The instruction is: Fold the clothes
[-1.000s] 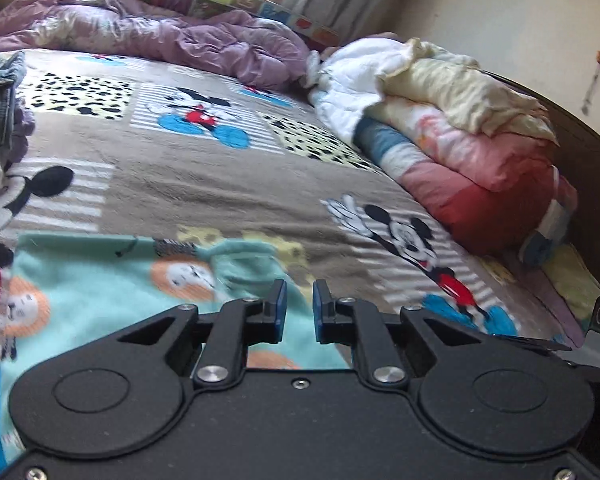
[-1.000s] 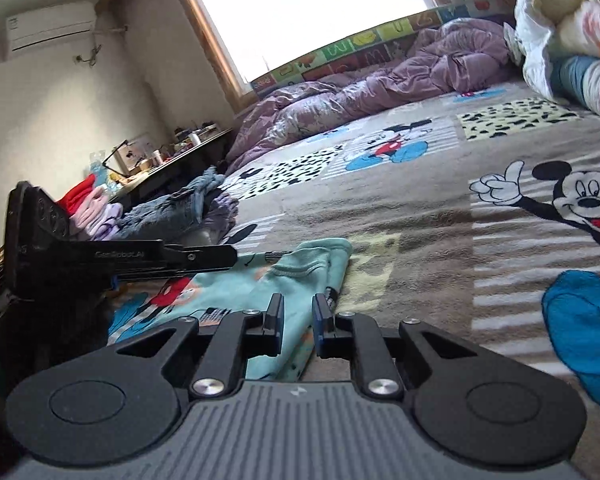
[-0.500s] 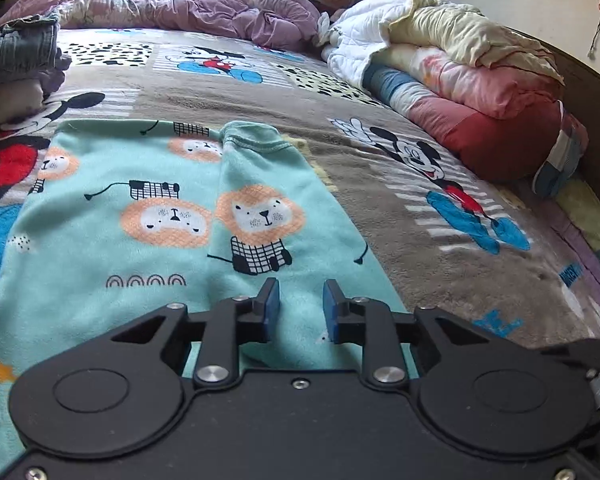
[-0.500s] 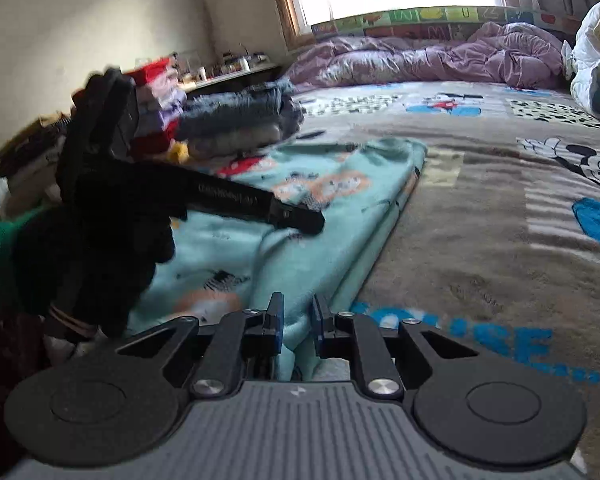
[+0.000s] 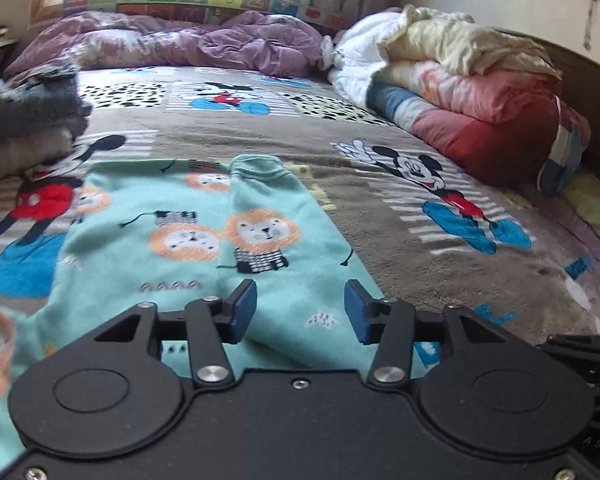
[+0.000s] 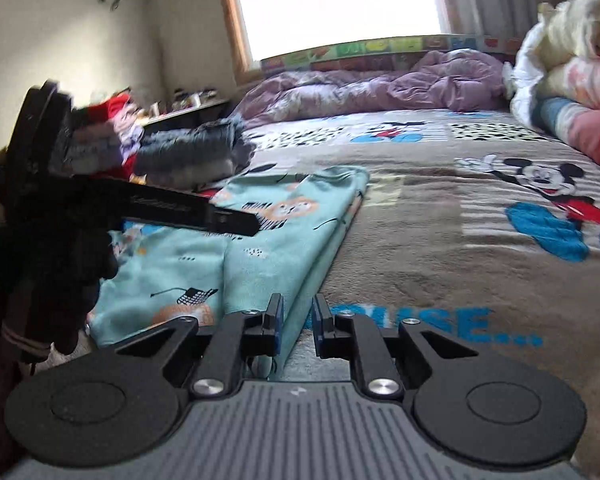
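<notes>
Lying on Mickey blanket [image 5: 260, 140]: teal garment [image 5: 284, 240]; left gripper [image 5: 300, 310] released, right gripper [image 6: 296, 322] slightly parted.

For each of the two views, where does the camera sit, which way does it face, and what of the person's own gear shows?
Left wrist: sits on the left tool, looks along its open fingers over the teal lion-print garment toward the purple duvet; the right tool's edge shows at lower right.
Right wrist: sits on the right tool, low at the garment's folded edge, faces the window; the left tool and gloved hand show at left.
Shared: the garment, the Mickey Mouse blanket and the duvet.
</notes>
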### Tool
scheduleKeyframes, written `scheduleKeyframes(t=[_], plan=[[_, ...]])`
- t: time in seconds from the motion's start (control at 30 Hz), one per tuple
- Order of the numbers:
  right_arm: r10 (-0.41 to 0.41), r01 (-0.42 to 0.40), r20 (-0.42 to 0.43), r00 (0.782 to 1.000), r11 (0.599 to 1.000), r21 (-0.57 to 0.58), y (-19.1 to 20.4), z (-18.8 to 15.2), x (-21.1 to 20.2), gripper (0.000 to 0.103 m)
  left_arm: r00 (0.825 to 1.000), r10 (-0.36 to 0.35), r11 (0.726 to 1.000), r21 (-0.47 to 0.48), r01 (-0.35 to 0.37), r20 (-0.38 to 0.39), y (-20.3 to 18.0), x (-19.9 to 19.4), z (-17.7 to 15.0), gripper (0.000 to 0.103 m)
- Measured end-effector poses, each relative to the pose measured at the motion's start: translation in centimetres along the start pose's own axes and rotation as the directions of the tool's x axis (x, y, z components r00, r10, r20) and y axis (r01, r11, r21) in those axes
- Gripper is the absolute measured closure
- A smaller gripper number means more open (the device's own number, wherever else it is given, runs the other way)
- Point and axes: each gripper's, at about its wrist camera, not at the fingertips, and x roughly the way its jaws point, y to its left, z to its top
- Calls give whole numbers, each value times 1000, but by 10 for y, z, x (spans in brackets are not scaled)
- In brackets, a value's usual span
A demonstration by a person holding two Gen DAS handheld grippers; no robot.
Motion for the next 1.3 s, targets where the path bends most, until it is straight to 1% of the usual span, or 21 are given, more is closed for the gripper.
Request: scheduleKeyframes(t=[0.07,0.17,0.23,0.27,0.33,0.43,0.5,0.6,0.7,0.8,0.93,1.07,1.13,1.17,1.3], plan=[[2,-4,20,1000,997,83,-4,-5,-11,85,1000,-9,997,-76,9,5,9,-17,-6,46],[7,-14,35,999,978,207,-9,-15,-25,84,1000,-21,987,-159,24,21,22,-45,-21,35],[14,-27,48,999,962,273,-9,-22,-33,83,999,-31,976,-216,35,22,33,-62,-32,31],[18,-32,53,998,958,284,-7,-24,-36,83,999,-32,970,-242,37,24,38,-70,-38,30],[24,-41,62,998,955,294,-2,-28,-43,81,999,-33,957,-286,39,25,49,-85,-50,29],[45,-62,66,997,959,277,11,-32,-48,73,999,-20,939,-344,28,29,65,-105,-67,28],[67,-79,60,996,967,242,24,-34,-50,63,1000,-2,925,-380,13,31,76,-116,-77,27],[102,-106,31,994,981,165,50,-37,-49,62,999,25,898,-439,-7,36,96,-131,-89,27],[137,-136,-7,991,987,83,75,-40,-44,61,995,83,863,-504,-44,56,116,-143,-98,27],[163,-162,-43,986,987,15,97,-43,-38,59,989,127,816,-575,-60,76,137,-152,-103,27],[187,-190,-80,979,981,-39,116,-47,-29,54,979,179,755,-652,-72,98,162,-159,-110,27],[202,-208,-98,975,977,-54,124,-50,-23,53,971,186,664,-748,-14,148,191,-163,-118,27],[204,-209,-99,974,976,-51,125,-51,-21,52,965,197,622,-783,14,175,204,-166,-119,28],[204,-210,-101,974,976,-49,125,-51,-19,52,961,209,611,-792,16,181,210,-166,-118,28],[207,-212,-104,973,977,-37,124,-52,-14,51,947,258,582,-813,7,193,233,-166,-106,31]])
